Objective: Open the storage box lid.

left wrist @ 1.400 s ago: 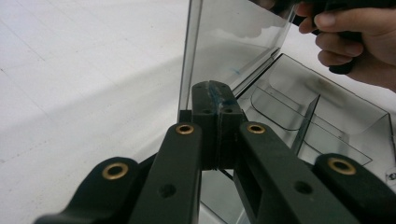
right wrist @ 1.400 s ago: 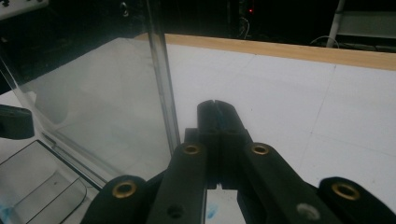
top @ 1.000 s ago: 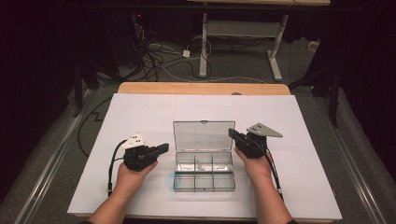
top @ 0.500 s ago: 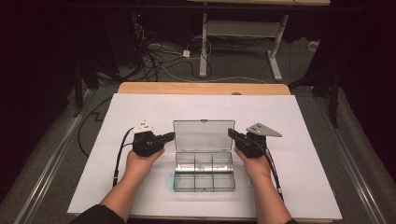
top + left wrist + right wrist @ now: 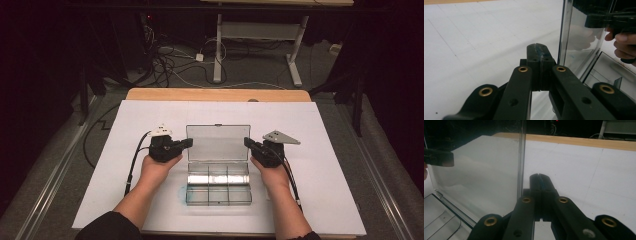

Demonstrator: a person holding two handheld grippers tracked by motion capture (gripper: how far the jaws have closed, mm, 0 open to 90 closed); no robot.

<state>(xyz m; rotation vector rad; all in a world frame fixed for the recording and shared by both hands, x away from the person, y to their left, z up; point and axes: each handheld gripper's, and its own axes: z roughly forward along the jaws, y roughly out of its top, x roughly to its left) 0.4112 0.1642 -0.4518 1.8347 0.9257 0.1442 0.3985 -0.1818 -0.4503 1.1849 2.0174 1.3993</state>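
Observation:
A clear plastic compartment box (image 5: 218, 188) lies open on the white table, its lid (image 5: 218, 142) standing upright at the back. My left gripper (image 5: 187, 143) is shut, its tip against the lid's left edge (image 5: 564, 32). My right gripper (image 5: 247, 142) is shut too, its tip at the lid's right edge (image 5: 522, 157). In the left gripper view my jaws are pressed together with nothing between them, just left of the lid. In the right gripper view my closed jaws sit just right of the lid edge. The box's compartments (image 5: 217, 195) look bare.
A white sheet (image 5: 320, 170) covers the table, with a wooden strip (image 5: 215, 94) along the far edge. Cables (image 5: 134, 160) trail from both grippers toward the near side. Beyond the table stand a desk frame (image 5: 260, 35) and floor cables.
My left gripper has moved up and right from beside the box to the lid's left edge. The right gripper has stayed at the lid's right edge.

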